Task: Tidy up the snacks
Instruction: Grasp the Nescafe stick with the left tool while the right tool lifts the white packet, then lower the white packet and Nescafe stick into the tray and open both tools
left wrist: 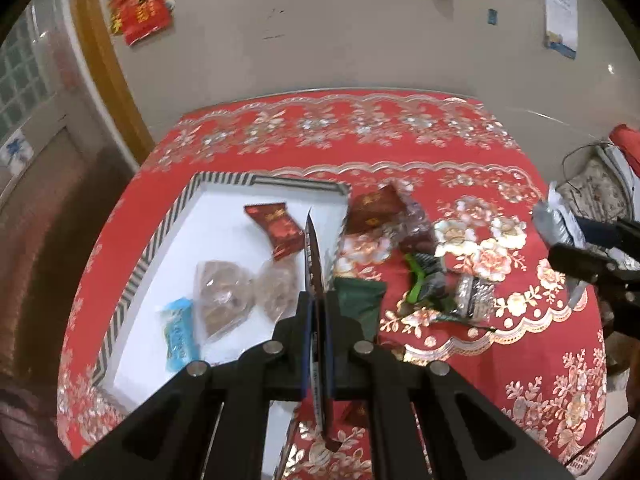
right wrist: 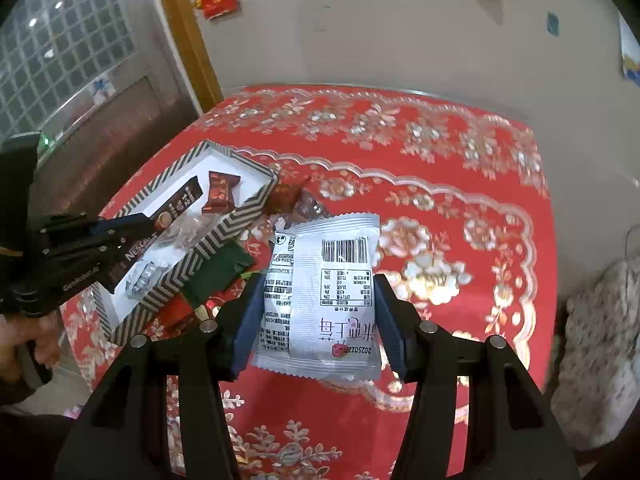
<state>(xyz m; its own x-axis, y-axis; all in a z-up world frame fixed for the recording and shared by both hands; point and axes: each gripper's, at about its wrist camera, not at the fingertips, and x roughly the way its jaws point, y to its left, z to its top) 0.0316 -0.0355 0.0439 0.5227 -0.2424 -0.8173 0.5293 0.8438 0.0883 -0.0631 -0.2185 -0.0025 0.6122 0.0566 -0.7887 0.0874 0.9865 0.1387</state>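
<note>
My left gripper (left wrist: 318,300) is shut on a thin dark Nescafe sachet (left wrist: 314,264), held edge-on above the striped-rim white box (left wrist: 160,236). The box holds a red packet (left wrist: 276,228), two clear cookie bags (left wrist: 224,300) and a blue packet (left wrist: 178,334). My right gripper (right wrist: 320,284) is shut on a silver snack packet (right wrist: 320,292) with a barcode, held above the table right of the box (right wrist: 224,232). The left gripper (right wrist: 116,236) with the sachet also shows in the right wrist view, over the box. Loose snacks lie right of the box: a dark green packet (left wrist: 360,300), a brown packet (left wrist: 374,208), green-black wrappers (left wrist: 428,280).
The table wears a red floral cloth (left wrist: 520,360). A grey wall stands behind it, a wooden door frame (left wrist: 104,60) at the left. A patterned cushion (right wrist: 600,340) sits off the table's right edge. The right gripper (left wrist: 592,256) shows at the right in the left wrist view.
</note>
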